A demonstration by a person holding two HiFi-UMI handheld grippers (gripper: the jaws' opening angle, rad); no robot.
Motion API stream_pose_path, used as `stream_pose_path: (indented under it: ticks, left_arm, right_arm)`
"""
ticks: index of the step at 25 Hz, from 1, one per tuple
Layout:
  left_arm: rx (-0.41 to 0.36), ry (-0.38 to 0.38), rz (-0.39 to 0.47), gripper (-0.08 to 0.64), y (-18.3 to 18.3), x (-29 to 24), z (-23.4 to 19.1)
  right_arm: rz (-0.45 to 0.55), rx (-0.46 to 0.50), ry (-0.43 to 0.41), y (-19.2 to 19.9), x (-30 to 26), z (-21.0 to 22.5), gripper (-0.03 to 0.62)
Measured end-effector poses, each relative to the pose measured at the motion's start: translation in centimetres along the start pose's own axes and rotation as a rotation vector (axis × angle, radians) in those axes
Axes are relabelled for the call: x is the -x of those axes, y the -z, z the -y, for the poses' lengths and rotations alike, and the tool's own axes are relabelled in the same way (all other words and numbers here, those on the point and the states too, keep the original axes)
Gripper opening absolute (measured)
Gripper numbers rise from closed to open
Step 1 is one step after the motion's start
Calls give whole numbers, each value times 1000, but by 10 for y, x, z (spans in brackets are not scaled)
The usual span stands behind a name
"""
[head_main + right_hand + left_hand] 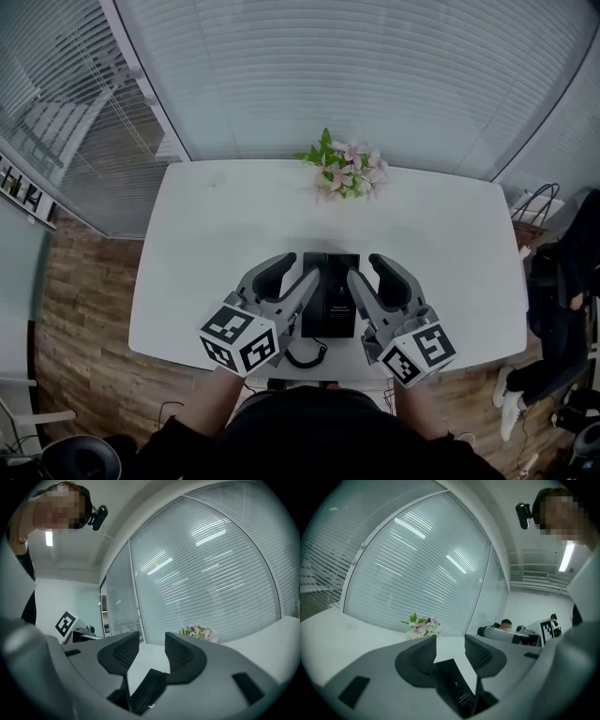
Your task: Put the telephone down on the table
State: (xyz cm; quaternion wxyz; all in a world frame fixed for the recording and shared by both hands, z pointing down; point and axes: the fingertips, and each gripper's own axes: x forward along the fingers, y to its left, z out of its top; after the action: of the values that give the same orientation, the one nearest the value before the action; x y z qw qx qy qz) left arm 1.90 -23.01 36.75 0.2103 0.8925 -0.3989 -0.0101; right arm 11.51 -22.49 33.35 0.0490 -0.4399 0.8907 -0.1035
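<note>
The black telephone [330,298] hangs level over the front of the white table [225,225], between my two grippers. Its coiled cord [307,354] dangles past the table's front edge. My left gripper [302,268] grips the phone's left side. In the left gripper view, the left gripper [450,645] has the phone's black slab [457,691] wedged deep between its jaws. My right gripper [364,267] holds the right side. In the right gripper view, the right gripper [152,641] has the phone's dark edge [147,688] sitting low against its jaws. Both point level, well above the tabletop.
A bunch of pink flowers [345,172] lies at the table's far edge. Glass walls with blinds close off the back. A wire rack [536,202] and a seated person [562,309] are to the right of the table. The floor [84,309] is wooden.
</note>
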Motion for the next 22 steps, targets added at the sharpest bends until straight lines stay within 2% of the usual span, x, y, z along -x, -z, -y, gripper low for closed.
stream_pose_path:
  ticks: [3, 12, 18, 22]
  left_arm:
    - [3, -1, 22, 182, -8, 3, 1]
    - [-34, -1, 84, 63, -29, 10, 5]
    - [-48, -3, 95, 17, -32, 12, 5]
    - [-53, 8, 99, 12, -33, 14, 9]
  right_arm:
    - [22, 8, -10, -9, 0, -5, 148]
    - [87, 28, -9, -28, 0, -13, 14]
    - [103, 30, -15, -30, -1, -18, 6]
    - [109, 32, -20, -31, -1, -22, 6]
